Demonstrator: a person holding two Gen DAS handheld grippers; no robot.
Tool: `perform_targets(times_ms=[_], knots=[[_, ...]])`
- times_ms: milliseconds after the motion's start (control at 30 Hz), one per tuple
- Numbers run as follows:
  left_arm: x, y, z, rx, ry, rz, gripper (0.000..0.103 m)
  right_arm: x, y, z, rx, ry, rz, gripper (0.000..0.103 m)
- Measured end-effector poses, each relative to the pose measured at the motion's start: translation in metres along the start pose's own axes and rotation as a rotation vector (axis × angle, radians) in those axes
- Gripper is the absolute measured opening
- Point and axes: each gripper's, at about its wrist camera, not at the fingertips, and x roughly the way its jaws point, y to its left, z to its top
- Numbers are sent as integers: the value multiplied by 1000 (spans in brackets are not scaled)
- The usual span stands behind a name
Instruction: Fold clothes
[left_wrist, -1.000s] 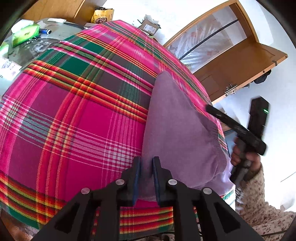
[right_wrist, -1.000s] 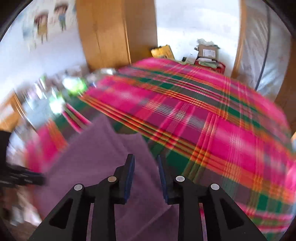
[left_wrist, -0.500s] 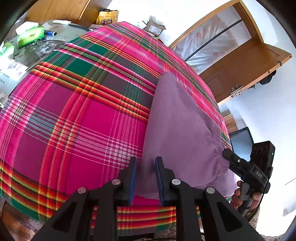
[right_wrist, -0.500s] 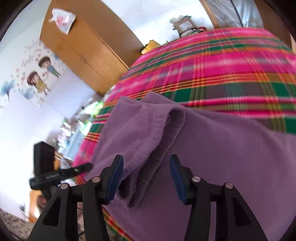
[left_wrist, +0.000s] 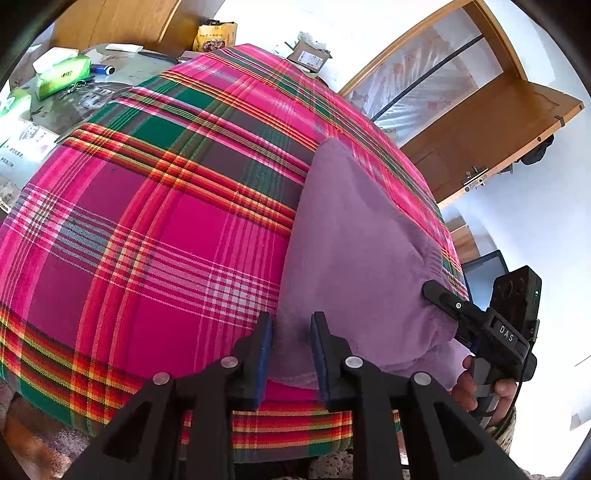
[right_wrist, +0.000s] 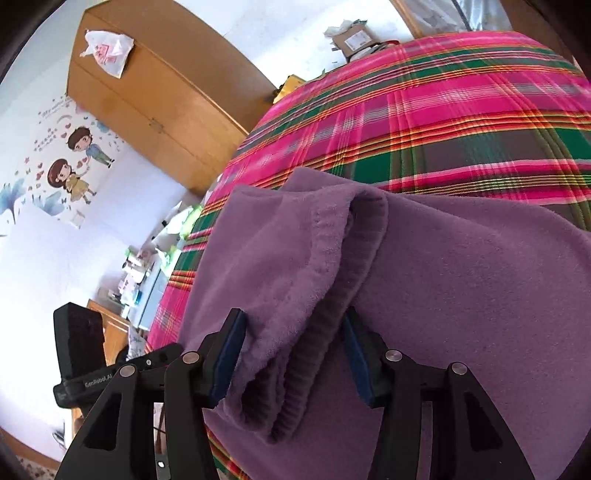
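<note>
You are holding the left gripper (left_wrist: 290, 354) over the near edge of the bed, where the plaid blanket (left_wrist: 155, 229) is covering the mattress. The purple garment (left_wrist: 354, 251) is lying on that blanket, stretching from about six o'clock up toward one o'clock in the left wrist view. Its near hem is sitting between the left gripper's blue pads (left_wrist: 263, 354). Those jaws are opening; a narrow gap is showing, and the cloth is lying loose in it rather than being pinched.

You are pointing the right gripper (right_wrist: 291, 354) at the garment's ribbed hem (right_wrist: 325, 332), which is folded over into a thick roll running from six o'clock toward twelve o'clock in the right wrist view. Its jaws are opening too and are standing wide, one pad on each side of the roll, neither pressing on it.

In the left wrist view your right hand (left_wrist: 484, 391) is showing at four o'clock, wrapped around the other gripper's handle. A green tissue box (left_wrist: 62, 72) is sitting on a side table at ten o'clock, and a wooden door (left_wrist: 491, 133) is standing open at two o'clock.
</note>
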Motion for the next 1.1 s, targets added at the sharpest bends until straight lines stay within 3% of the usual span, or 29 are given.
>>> perform_targets(times_ms=[167,367,500,700,1100], knots=[[0,-1,-1,0,-3,8,22,-2,-3,-3,38,-16,39,53],[0,0,-3,-6,-12,14,22,1,-7,-6,87,-12,169,37],[-1,0,-3,-7,-18,17,23,2,-10,-6,99,-17,191,31],[-1,-2,-3,-6,-18,36,23,-1,-5,-6,80,-33,201,19],[-1,-15,-5,0,-17,37,23,-37,4,-15,23,-131,168,18]])
